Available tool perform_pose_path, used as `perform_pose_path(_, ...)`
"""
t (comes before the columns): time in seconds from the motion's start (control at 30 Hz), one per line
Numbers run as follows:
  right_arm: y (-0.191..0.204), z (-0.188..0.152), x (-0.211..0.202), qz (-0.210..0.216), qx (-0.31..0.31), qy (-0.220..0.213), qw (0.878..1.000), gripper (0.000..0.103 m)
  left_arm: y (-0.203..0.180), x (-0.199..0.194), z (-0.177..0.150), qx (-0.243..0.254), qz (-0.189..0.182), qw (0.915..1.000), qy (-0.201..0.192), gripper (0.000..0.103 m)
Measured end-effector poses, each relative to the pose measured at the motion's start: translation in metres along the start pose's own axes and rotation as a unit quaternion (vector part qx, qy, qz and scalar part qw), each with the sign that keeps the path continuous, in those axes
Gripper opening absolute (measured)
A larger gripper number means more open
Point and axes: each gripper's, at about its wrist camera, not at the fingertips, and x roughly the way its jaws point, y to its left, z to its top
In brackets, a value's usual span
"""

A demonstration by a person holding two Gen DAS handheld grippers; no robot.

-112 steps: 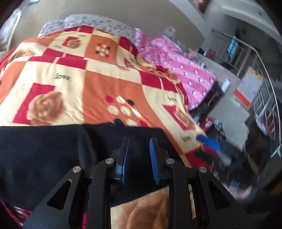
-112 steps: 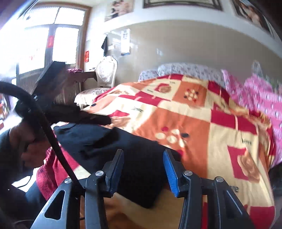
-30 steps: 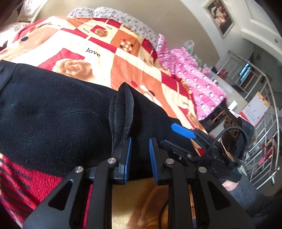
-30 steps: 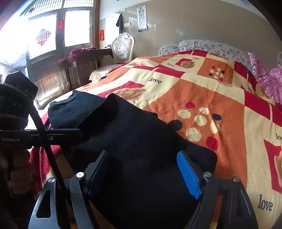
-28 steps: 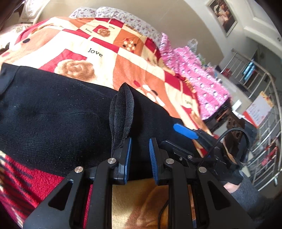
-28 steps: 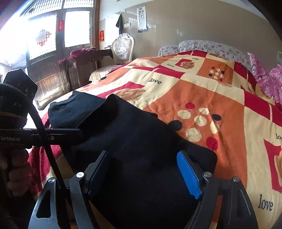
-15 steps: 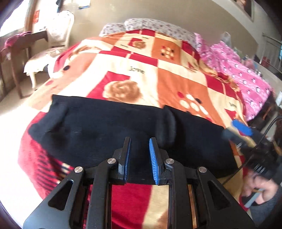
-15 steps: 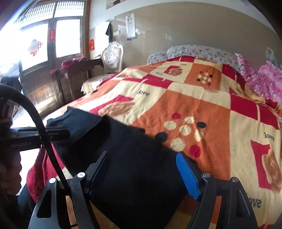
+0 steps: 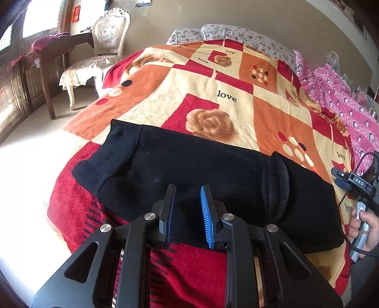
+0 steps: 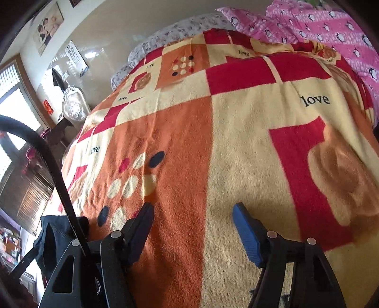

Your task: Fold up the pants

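I held both grippers, left [image 9: 186, 214] and right [image 10: 193, 231], open, empty beside the folded pants [image 9: 201, 177]; next: regrasp one end.

Daylight floods both views from windows [image 9: 35, 21] on the left side of the room. In the left wrist view the floor [image 9: 21, 151] beside the bed is blown out to near white, and glare washes over the blanket's [image 9: 236, 111] near left edge. The black pants [image 9: 189, 170] read as a dark mass with little texture, though a seam and a folded ridge show. In the right wrist view the window [image 10: 14, 111] is overexposed, and the wall [image 10: 99, 52] carries soft reflections. Both pictures bend strongly at the edges and darken in the corners. The blanket's rose print [image 10: 345, 180] at the right looks slightly soft; the centre is sharp.
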Motion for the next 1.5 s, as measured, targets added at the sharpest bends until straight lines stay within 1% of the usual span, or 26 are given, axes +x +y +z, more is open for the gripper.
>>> perform_pose_path(0.2, 0.018, -0.007, 0.003, 0.016, -0.047, 0.019, 0.999, 0.068, 0.006, 0.006, 0.003, -0.002, 0.015, 0.9999, 0.006, 0.02)
perform_pose_path(0.23, 0.02, -0.007, 0.002, 0.015, -0.047, 0.019, 0.999, 0.068, 0.009, 0.004, 0.004, -0.002, 0.013, 0.9999, 0.004, 0.02)
perform_pose_path(0.3, 0.018, -0.007, 0.0, 0.017, -0.044, 0.018, 0.999, 0.068, 0.024, -0.003, 0.004, -0.017, -0.005, 0.9998, -0.005, 0.02)
perform_pose_path(0.37, 0.015, -0.006, 0.001, 0.02, -0.041, 0.018, 0.999, 0.068, 0.052, -0.011, 0.001, -0.06, -0.03, 0.9977, -0.005, 0.02)
perform_pose_path(0.43, 0.015, -0.007, 0.0, 0.022, -0.04, 0.016, 0.999, 0.068, 0.081, -0.018, -0.005, -0.11, -0.056, 0.9923, -0.001, 0.02)
perform_pose_path(0.47, 0.015, -0.007, -0.001, 0.023, -0.04, 0.015, 0.999, 0.068, 0.094, -0.023, -0.008, -0.137, -0.057, 0.9889, -0.002, 0.02)
perform_pose_path(0.5, 0.016, -0.007, 0.001, 0.023, -0.041, 0.015, 0.999, 0.068, 0.104, -0.026, -0.011, -0.159, -0.058, 0.9855, -0.004, 0.022)
perform_pose_path(0.53, 0.016, -0.007, 0.0, 0.023, -0.042, 0.015, 0.999, 0.068, 0.113, -0.027, -0.014, -0.181, -0.064, 0.9814, -0.005, 0.035)
perform_pose_path(0.57, 0.017, -0.007, 0.001, 0.023, -0.043, 0.016, 0.999, 0.068, 0.121, -0.027, -0.017, -0.205, -0.076, 0.9759, -0.006, 0.043)
perform_pose_path(0.6, 0.016, -0.006, 0.002, 0.023, -0.044, 0.017, 0.999, 0.068, 0.128, -0.025, -0.019, -0.23, -0.088, 0.9692, -0.006, 0.055)
perform_pose_path(0.67, 0.017, -0.006, 0.002, 0.022, -0.046, 0.018, 0.999, 0.068, 0.136, -0.019, -0.022, -0.271, -0.119, 0.9553, 0.002, 0.056)
perform_pose_path(0.77, 0.017, -0.006, 0.001, 0.024, -0.045, 0.017, 0.999, 0.068, 0.143, -0.001, -0.026, -0.333, -0.194, 0.9225, 0.018, 0.056)
perform_pose_path(0.8, 0.018, -0.006, 0.002, 0.024, -0.045, 0.017, 0.999, 0.068, 0.145, 0.005, -0.026, -0.351, -0.206, 0.9132, 0.023, 0.056)
perform_pose_path(0.83, 0.018, -0.006, 0.002, 0.024, -0.045, 0.017, 0.999, 0.068, 0.148, 0.007, -0.027, -0.371, -0.216, 0.903, 0.015, 0.057)
perform_pose_path(0.87, 0.018, -0.006, 0.002, 0.024, -0.045, 0.017, 0.999, 0.068, 0.15, 0.01, -0.025, -0.387, -0.23, 0.8929, 0.011, 0.059)
perform_pose_path(0.9, 0.018, -0.006, 0.002, 0.024, -0.045, 0.017, 0.999, 0.068, 0.154, 0.012, -0.025, -0.407, -0.243, 0.8808, 0.011, 0.063)
perform_pose_path(0.93, 0.018, -0.006, 0.002, 0.023, -0.045, 0.017, 0.999, 0.068, 0.157, 0.013, -0.026, -0.429, -0.257, 0.8661, 0.007, 0.069)
perform_pose_path(0.97, 0.018, -0.006, 0.002, 0.023, -0.045, 0.017, 0.999, 0.068, 0.162, 0.015, -0.024, -0.444, -0.27, 0.8542, 0.006, 0.072)
perform_pose_path(1.03, 0.019, -0.006, 0.002, 0.021, -0.046, 0.017, 0.999, 0.068, 0.168, 0.019, -0.022, -0.462, -0.283, 0.8407, 0.004, 0.072)
perform_pose_path(1.1, 0.019, -0.007, 0.002, 0.02, -0.047, 0.018, 0.999, 0.068, 0.175, 0.022, -0.021, -0.47, -0.293, 0.8329, 0.001, 0.072)
perform_pose_path(1.17, 0.019, -0.006, 0.002, 0.019, -0.048, 0.018, 0.999, 0.068, 0.179, 0.024, -0.018, -0.477, -0.295, 0.8283, 0.0, 0.072)
perform_pose_path(1.2, 0.02, -0.006, 0.002, 0.019, -0.047, 0.018, 0.999, 0.068, 0.179, 0.023, -0.017, -0.478, -0.293, 0.8283, 0.0, 0.072)
perform_pose_path(1.3, 0.02, -0.006, 0.002, 0.019, -0.047, 0.018, 0.999, 0.068, 0.181, 0.02, -0.008, -0.466, -0.277, 0.8403, -0.013, 0.072)
perform_pose_path(1.33, 0.02, -0.006, 0.002, 0.019, -0.048, 0.018, 0.999, 0.068, 0.184, 0.021, -0.009, -0.467, -0.274, 0.8405, -0.016, 0.072)
perform_pose_path(1.4, 0.02, -0.006, 0.002, 0.019, -0.048, 0.018, 0.999, 0.068, 0.18, 0.023, -0.01, -0.466, -0.29, 0.8357, -0.009, 0.072)
perform_pose_path(1.5, 0.02, -0.006, 0.002, 0.019, -0.047, 0.018, 0.999, 0.068, 0.164, 0.016, -0.015, -0.442, -0.299, 0.8454, -0.007, 0.072)
